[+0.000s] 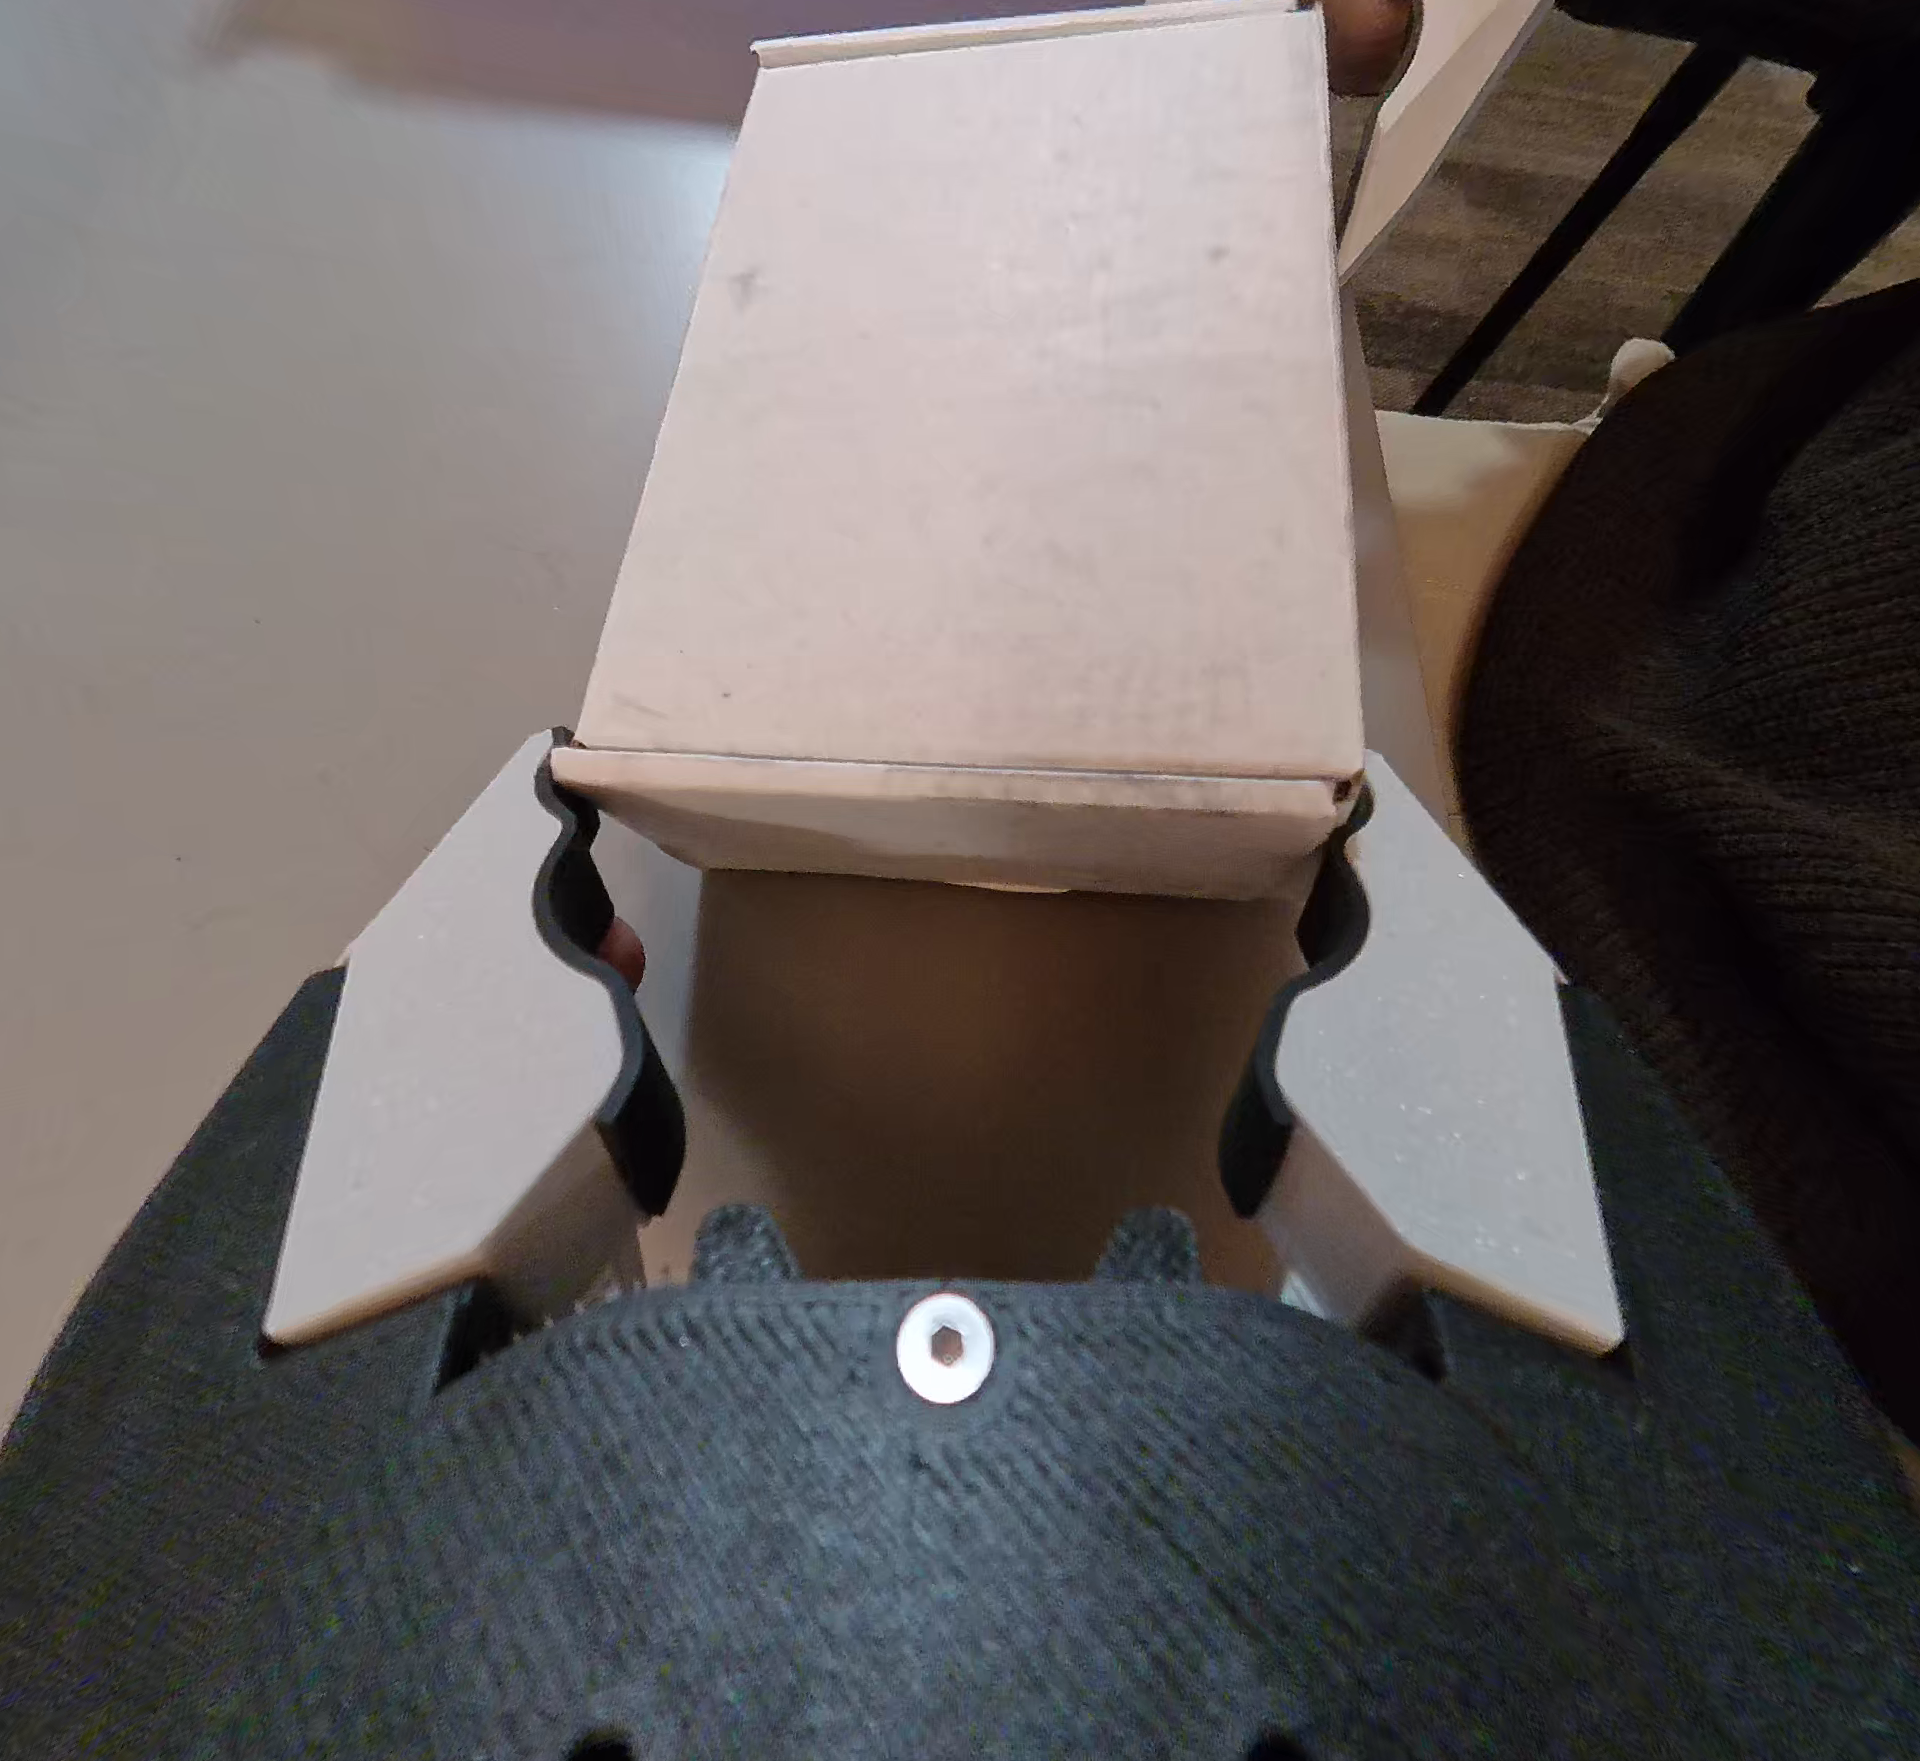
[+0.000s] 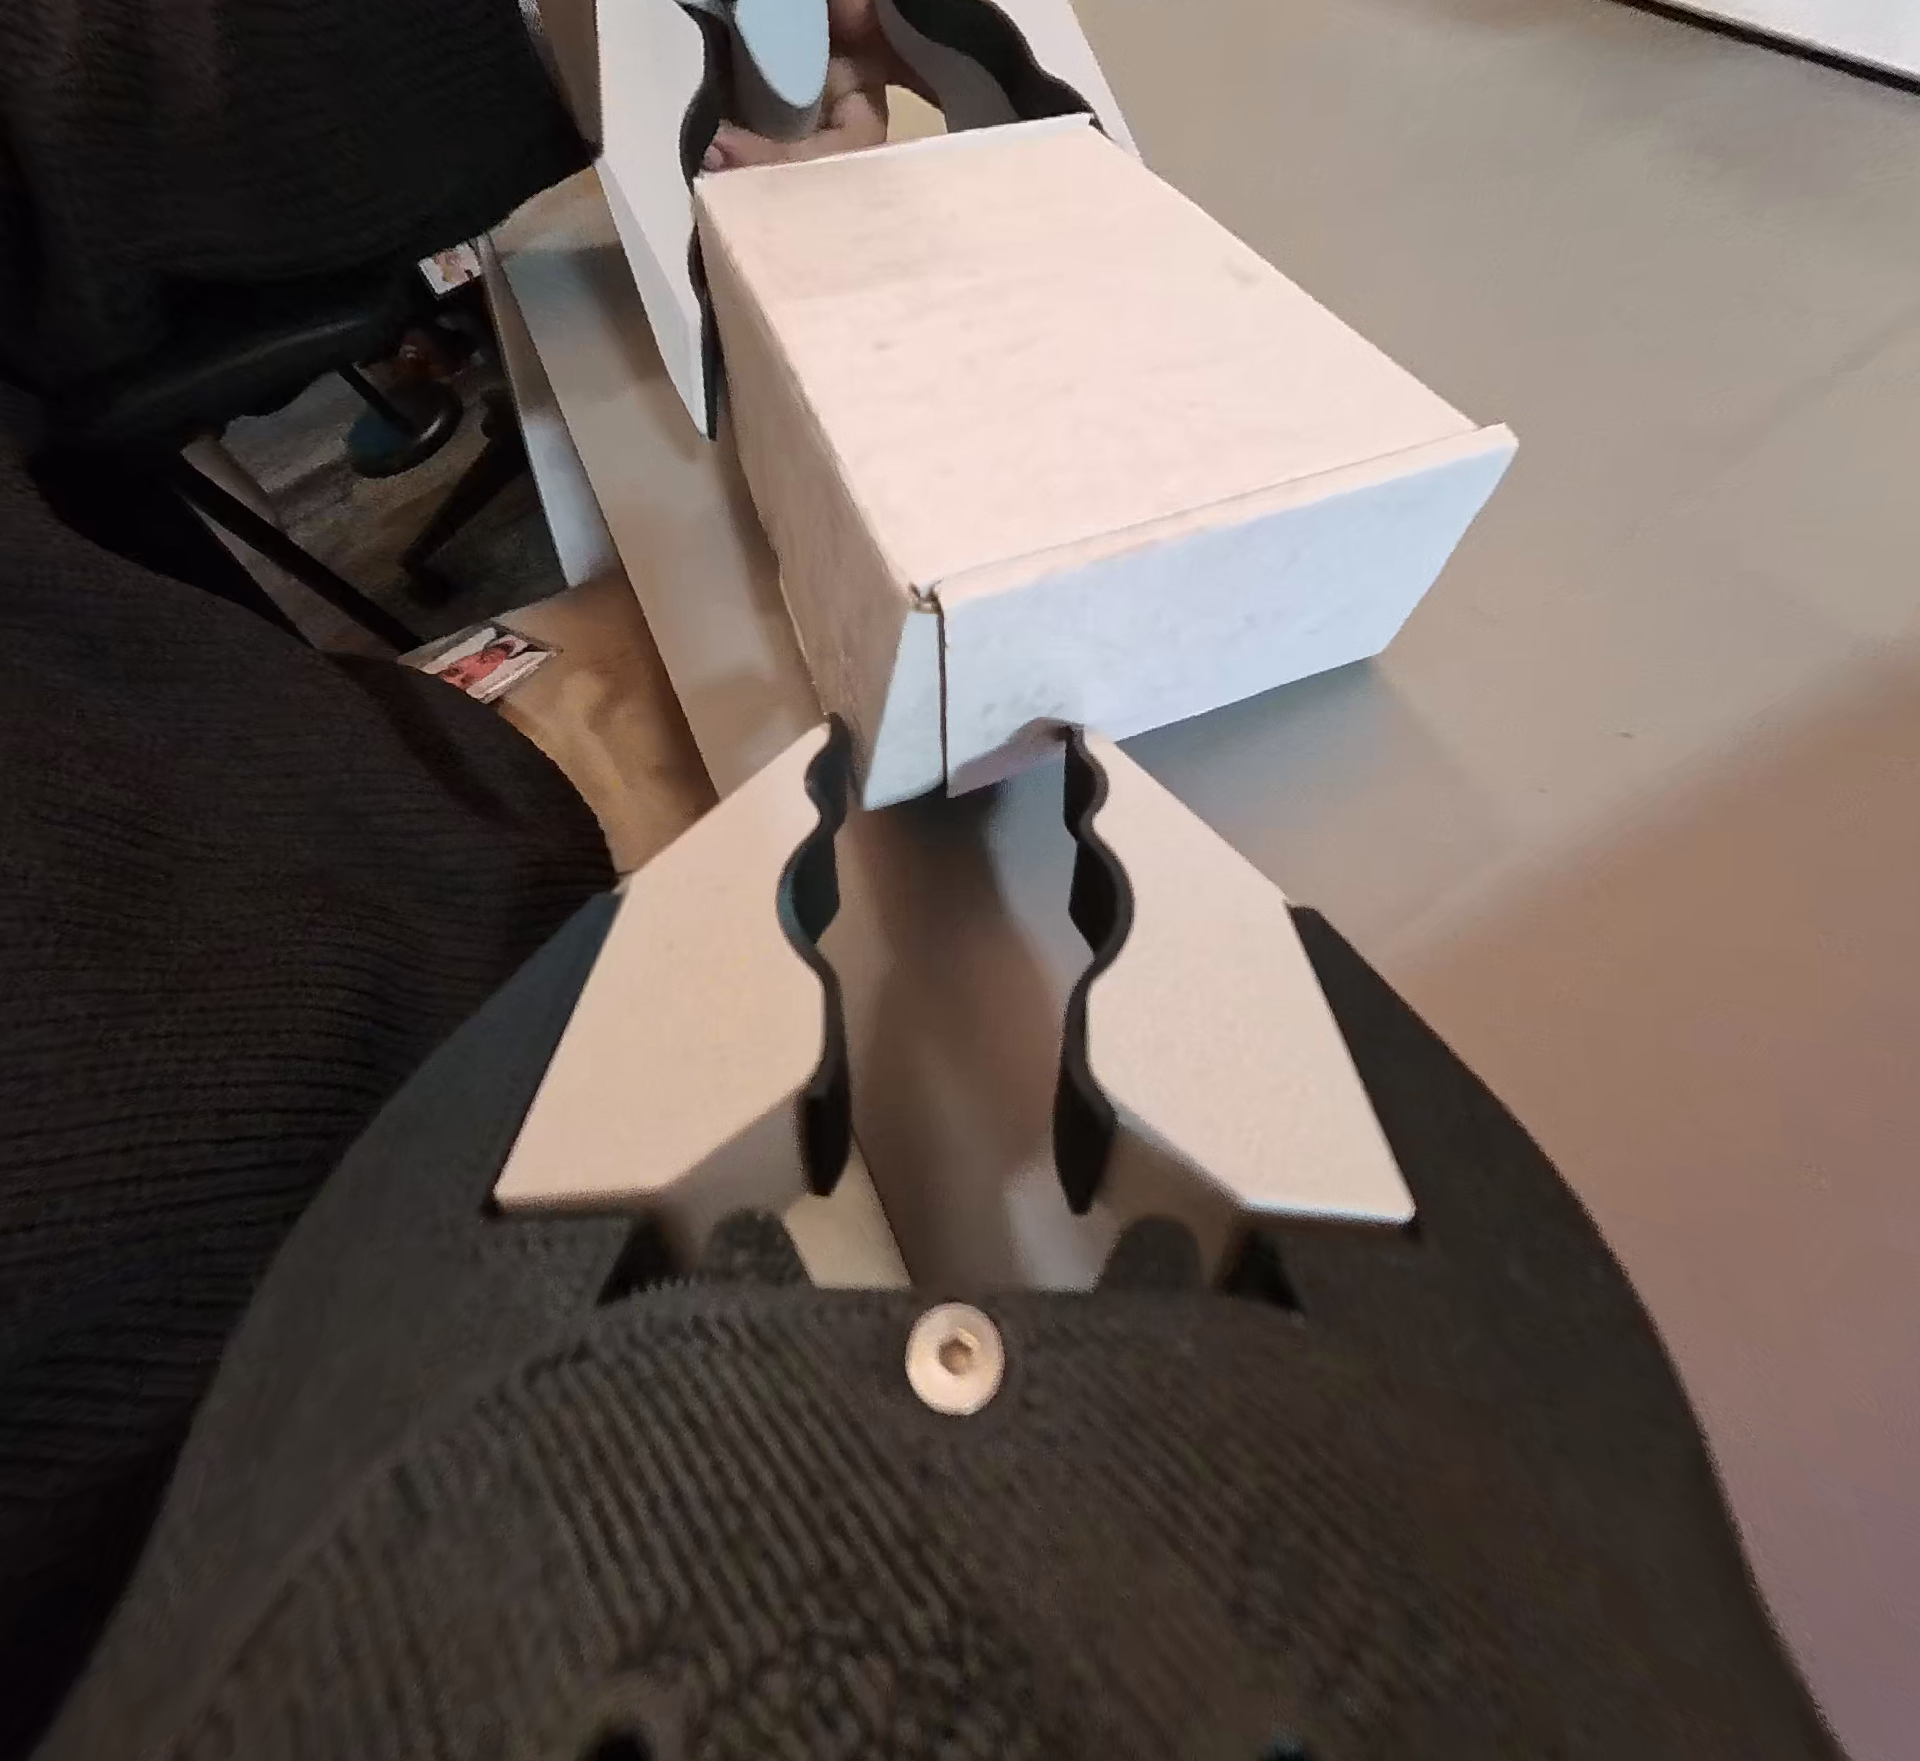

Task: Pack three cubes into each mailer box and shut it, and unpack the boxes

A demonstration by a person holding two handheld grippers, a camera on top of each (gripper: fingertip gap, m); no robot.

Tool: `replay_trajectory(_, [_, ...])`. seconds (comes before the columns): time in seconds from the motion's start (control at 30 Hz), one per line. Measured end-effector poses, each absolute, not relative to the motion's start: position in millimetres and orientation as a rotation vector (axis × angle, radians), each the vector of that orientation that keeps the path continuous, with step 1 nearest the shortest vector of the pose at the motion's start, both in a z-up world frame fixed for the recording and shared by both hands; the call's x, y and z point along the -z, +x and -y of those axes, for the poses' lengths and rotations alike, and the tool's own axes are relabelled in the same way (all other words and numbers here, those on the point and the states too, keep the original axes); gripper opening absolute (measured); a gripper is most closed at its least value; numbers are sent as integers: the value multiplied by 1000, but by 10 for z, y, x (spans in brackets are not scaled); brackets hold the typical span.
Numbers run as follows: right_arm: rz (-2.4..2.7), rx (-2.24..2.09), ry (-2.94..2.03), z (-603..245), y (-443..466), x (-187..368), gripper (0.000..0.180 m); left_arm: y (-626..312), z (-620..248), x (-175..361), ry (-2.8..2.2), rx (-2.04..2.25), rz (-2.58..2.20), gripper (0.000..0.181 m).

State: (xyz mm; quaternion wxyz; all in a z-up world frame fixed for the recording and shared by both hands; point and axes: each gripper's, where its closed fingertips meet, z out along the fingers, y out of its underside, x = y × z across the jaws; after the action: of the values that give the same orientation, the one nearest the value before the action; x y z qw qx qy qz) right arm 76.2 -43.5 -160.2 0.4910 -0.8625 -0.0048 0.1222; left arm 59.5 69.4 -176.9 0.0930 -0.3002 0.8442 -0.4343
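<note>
We hold a closed white mailer box (image 1: 977,423) between both claws, its underside lifted just over the grey table (image 1: 260,464) edge. Our left gripper (image 1: 951,781) clamps the box's near end across its width. Our right gripper (image 2: 951,750) pinches the opposite end's lower corner flap, fingers narrowly apart.

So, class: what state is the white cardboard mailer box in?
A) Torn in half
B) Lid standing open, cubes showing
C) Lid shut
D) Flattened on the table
C: the white cardboard mailer box has its lid folded down, front flap over the front wall, no cubes visible.
</note>
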Motion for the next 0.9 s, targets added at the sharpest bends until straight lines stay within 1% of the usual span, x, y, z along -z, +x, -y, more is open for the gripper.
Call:
replay_trajectory(0.03, [21, -281, -2104, 436, 759, 1615, 40, 592, -694, 1772, -887, 1283, -2506, 135])
replay_trajectory(0.27, [35, -203, -2172, 436, 781, 1645, 30, 587, -686, 1767, -888, 1293, -2507, 133])
replay_trajectory(0.63, [11, -94, -2143, 434, 930, 1634, 29, 652, -716, 1776, -921, 1244, -2461, 133])
replay_trajectory(0.7, [-21, 8, -2165, 475, 1084, 1683, 55, 715, -739, 1760, -1001, 1258, -2421, 134])
replay_trajectory(0.8, [7, 207, -2205, 542, 1278, 1699, 87, 833, -785, 1737, -1149, 1256, -2340, 134])
replay_trajectory(0.9, [130, 487, -2147, 526, 1337, 1480, 84, 898, -781, 1722, -1263, 1242, -2278, 134])
